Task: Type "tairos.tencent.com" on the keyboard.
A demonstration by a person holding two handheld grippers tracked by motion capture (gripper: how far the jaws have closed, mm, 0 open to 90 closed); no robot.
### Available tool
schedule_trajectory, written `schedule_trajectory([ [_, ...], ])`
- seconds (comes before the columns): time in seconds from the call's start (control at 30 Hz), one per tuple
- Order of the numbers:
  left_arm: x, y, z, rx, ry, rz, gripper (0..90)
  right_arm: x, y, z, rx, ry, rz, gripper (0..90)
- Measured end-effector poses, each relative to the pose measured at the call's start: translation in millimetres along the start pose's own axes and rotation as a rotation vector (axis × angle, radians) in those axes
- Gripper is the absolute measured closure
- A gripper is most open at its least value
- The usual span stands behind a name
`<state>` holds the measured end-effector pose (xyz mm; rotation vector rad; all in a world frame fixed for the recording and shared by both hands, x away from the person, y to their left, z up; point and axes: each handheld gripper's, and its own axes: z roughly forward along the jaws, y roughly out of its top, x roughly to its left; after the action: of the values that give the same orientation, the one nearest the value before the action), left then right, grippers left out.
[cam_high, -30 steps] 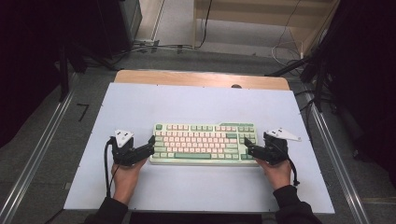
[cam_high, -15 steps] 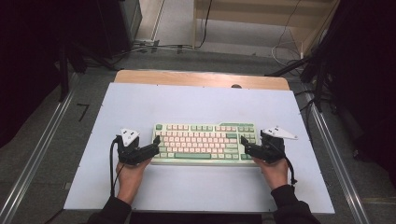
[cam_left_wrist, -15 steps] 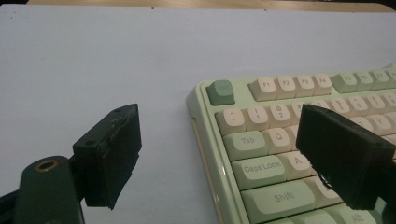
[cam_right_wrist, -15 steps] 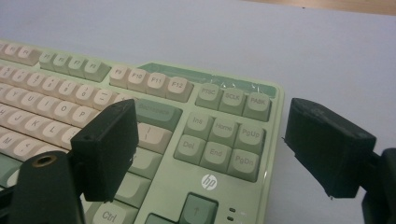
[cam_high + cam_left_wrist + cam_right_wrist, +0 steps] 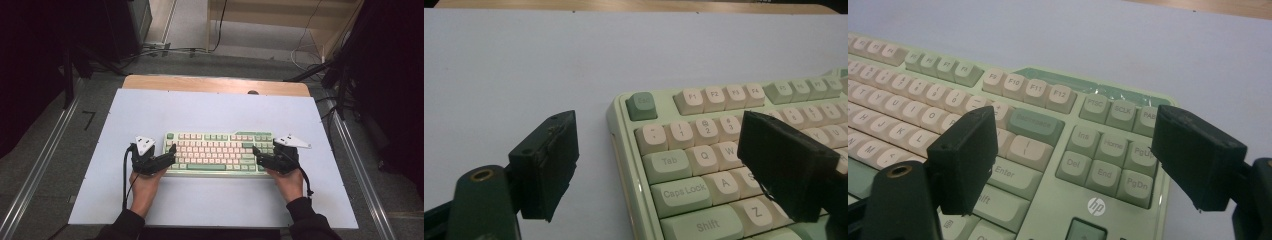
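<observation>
Seen from above, a person's two forearms enter from the near edge of a pale blue-white table top [image 5: 210,107], each hand holding a black two-jaw gripper. The left gripper [image 5: 167,155] sits at the left end of a keyboard [image 5: 220,152], jaws spread wide, one over the keys and one over bare table just beside the case. The right gripper [image 5: 260,156] mirrors it at the right end, jaws equally wide, straddling that end above the Enter and navigation keys. Neither grips anything. The keyboard lies flat near the table's middle, toward the person: a mint green case with cream letter keys and darker green Esc, Backspace and function keys, and a small round logo near the arrow keys. Its near rows are partly hidden by the jaws. Beyond the table, a wooden strip [image 5: 215,84] and cables lie in dim, hard-to-read surroundings.
</observation>
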<state>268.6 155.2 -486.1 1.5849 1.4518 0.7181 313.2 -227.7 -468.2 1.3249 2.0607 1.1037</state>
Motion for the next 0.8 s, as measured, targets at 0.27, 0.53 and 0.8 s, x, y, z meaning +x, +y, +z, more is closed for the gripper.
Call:
schedule_trajectory([
  [0.27, -2.5, 2.1, 2.0, 0.001, -0.016, -0.004, 19.3, 5.2, 1.6, 2.8, 0.001, 0.012, -0.012, 17.5],
  [0.53, -9.6, 3.7, 8.1, 0.026, -0.045, 0.012, 19.8, 9.7, 3.5, 6.3, 0.002, 0.027, -0.022, 19.1],
  [0.8, -17.1, 6.4, 13.0, 0.023, -0.055, 0.028, 20.8, 17.7, 6.2, 10.0, 0.001, 0.037, -0.049, 20.5],
])
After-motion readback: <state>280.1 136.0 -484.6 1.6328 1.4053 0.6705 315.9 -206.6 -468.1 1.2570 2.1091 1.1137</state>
